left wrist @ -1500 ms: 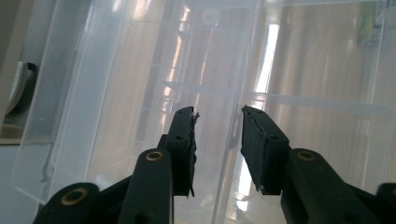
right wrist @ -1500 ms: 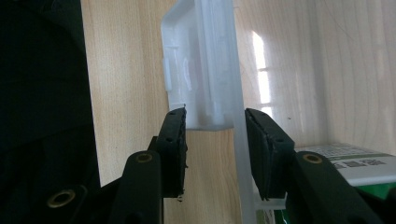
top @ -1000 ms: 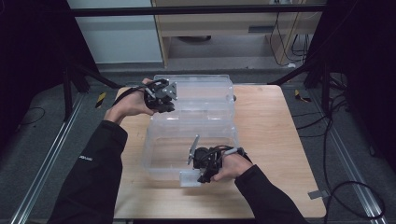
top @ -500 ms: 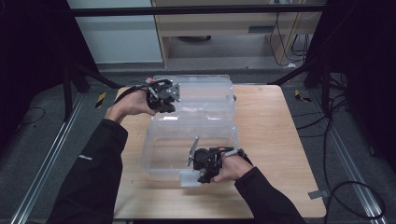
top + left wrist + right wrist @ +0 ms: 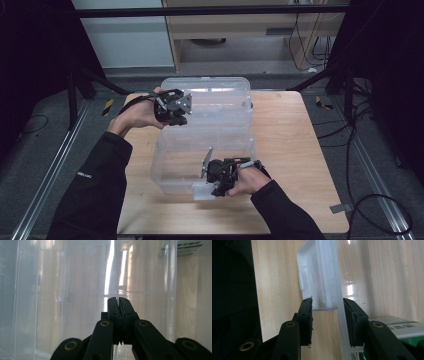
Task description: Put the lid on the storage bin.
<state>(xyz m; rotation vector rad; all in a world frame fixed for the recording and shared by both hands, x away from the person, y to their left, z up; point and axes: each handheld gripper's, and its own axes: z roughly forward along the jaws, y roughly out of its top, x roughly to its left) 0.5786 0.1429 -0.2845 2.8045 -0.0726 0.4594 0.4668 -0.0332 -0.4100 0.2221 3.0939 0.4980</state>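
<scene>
L claw [image 5: 176,111] raised w/ lid [image 5: 220,100], pinched shut on its edge, R claw [image 5: 216,181] clamping latch [image 5: 204,190], forearms angled inward

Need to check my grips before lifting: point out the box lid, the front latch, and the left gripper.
box lid [image 5: 220,97], high view, on its clear top panel.
front latch [image 5: 322,287], right gripper view, on the white clasp's face.
left gripper [image 5: 119,300], left gripper view, between its closed tips, pinching the lid's thin edge.

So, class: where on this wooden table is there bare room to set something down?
Bare wood lies right of the clear plastic storage box, up to the light wooden table's right edge. The box's front rim is crowded, where the right gripper clamps its white latch.
</scene>
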